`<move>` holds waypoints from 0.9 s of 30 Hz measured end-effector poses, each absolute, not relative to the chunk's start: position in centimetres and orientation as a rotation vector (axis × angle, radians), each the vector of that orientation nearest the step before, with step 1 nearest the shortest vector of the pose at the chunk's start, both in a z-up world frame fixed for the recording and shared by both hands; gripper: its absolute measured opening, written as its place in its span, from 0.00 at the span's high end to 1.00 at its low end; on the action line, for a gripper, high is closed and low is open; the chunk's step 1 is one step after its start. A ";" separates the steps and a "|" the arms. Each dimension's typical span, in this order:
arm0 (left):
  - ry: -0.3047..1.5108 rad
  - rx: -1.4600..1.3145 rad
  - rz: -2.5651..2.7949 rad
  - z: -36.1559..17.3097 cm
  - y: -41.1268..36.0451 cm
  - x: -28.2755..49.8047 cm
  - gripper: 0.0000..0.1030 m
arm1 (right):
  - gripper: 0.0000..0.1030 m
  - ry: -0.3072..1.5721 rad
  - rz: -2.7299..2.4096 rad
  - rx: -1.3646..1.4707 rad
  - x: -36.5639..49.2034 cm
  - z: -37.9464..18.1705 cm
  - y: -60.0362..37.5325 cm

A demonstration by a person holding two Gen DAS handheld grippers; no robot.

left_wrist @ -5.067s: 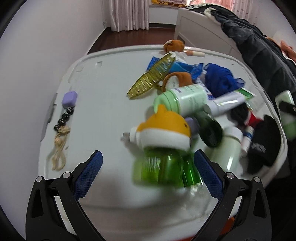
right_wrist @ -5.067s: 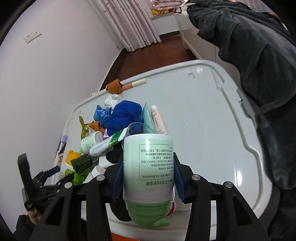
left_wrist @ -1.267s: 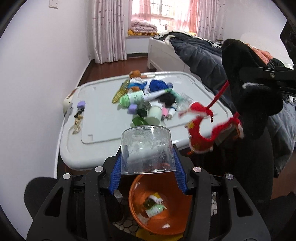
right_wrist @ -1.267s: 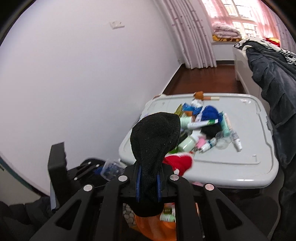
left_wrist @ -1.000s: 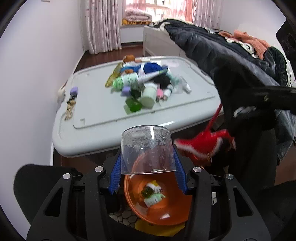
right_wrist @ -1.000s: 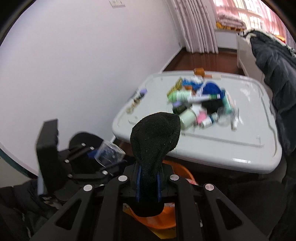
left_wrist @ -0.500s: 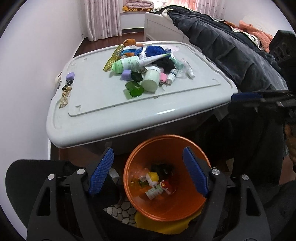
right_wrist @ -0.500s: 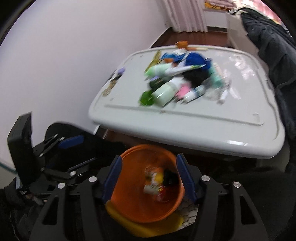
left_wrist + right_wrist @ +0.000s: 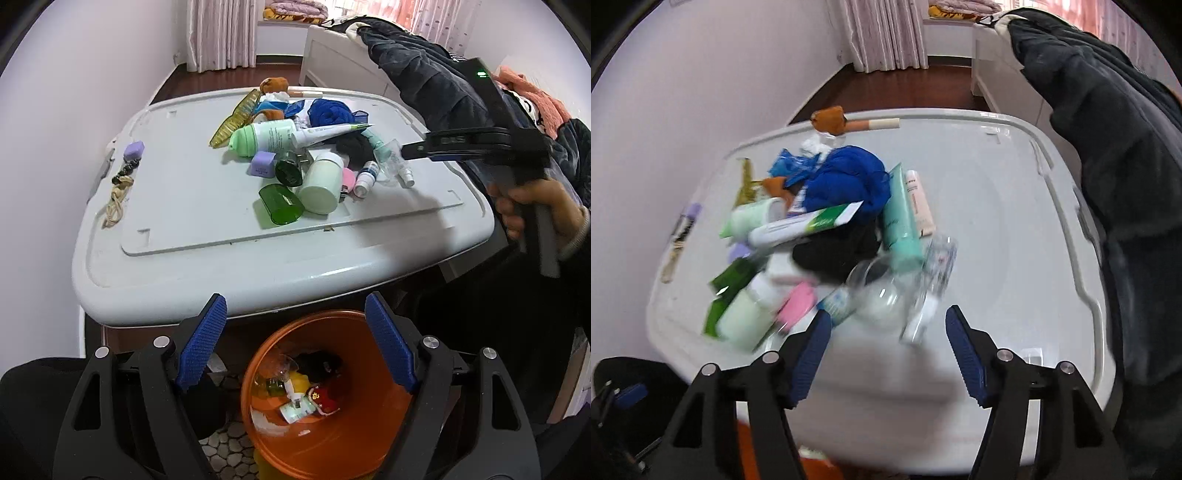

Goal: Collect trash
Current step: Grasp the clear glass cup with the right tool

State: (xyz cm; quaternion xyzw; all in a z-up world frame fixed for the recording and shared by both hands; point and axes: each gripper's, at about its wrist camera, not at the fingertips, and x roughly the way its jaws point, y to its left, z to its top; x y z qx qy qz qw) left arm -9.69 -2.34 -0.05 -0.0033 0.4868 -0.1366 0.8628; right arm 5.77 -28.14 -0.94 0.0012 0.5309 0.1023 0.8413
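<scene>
We hold the left gripper (image 9: pixel 295 339) wide and empty over the orange bin (image 9: pixel 369 435), right gripper (image 9: pixel 886 347) (also wide, empty) nearing the trash pile (image 9: pixel 827 236) on the lid; next, probably grasp the clear cup (image 9: pixel 875 288).

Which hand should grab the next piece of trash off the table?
Probably the right gripper: it is open and aimed at the trash pile on the table. The left gripper, also open, hangs over the orange bin.
</scene>
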 end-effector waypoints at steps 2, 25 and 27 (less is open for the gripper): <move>1.030 -0.010 -0.288 -0.5 -2.3 -9.2 0.26 | 0.38 1.158 0.215 -0.001 7.6 -2.1 -27.9; 1.067 0.059 -0.152 -5.0 -5.2 -0.5 0.26 | 0.52 1.016 0.315 0.142 5.7 1.3 -30.5; 1.063 0.041 -0.148 -5.2 -5.2 0.4 0.26 | 0.52 1.021 0.312 0.146 5.7 1.2 -30.7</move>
